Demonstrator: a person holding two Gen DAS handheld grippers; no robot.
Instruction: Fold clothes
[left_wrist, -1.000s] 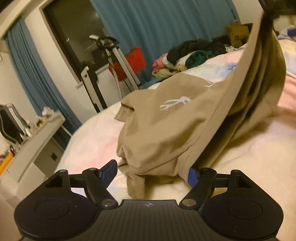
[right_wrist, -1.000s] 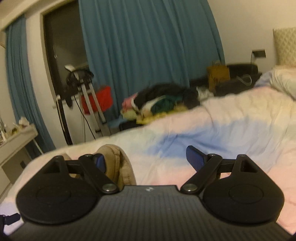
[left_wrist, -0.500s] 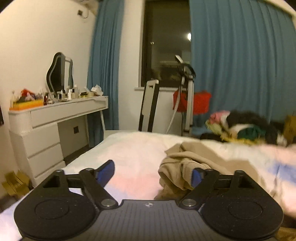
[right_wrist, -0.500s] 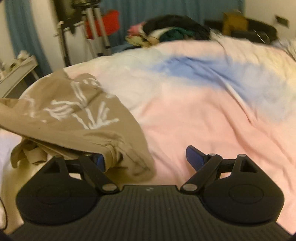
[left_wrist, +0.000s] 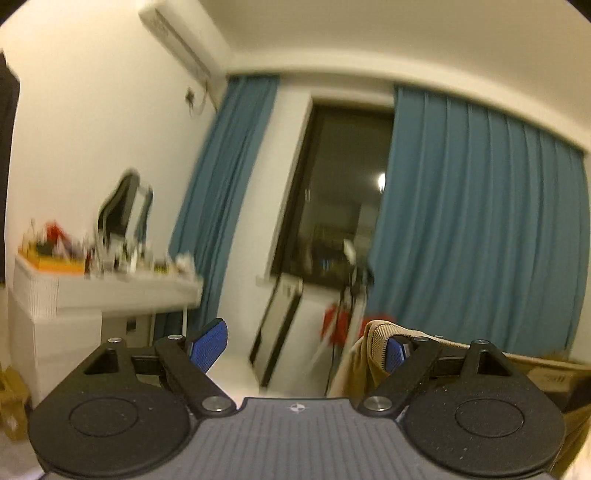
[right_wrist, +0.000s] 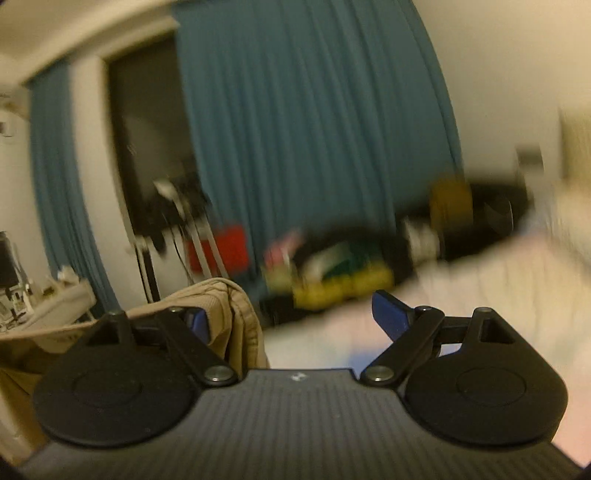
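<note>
1. The tan garment (right_wrist: 221, 299), seen crumpled on the bed (right_wrist: 498, 280) half a second ago, has been hoisted clear above the bed; only its ribbed edge is shown now, draped over one finger in each wrist view.
2. The lift is judged to be the shake-out before folding: the cloth is being stretched between two held points so that it can be laid back flat on the bed. No fold has been made yet.
3. The left gripper (left_wrist: 301, 347) is held about level, high above the bed. Its jaws have just been opening and stand wide; the cloth is hooked over the right-hand finger, not pinched.
4. The right gripper (right_wrist: 291, 314) is tipped slightly towards the bed, jaws spread wide, with the cloth slung over its left-hand finger.
</note>
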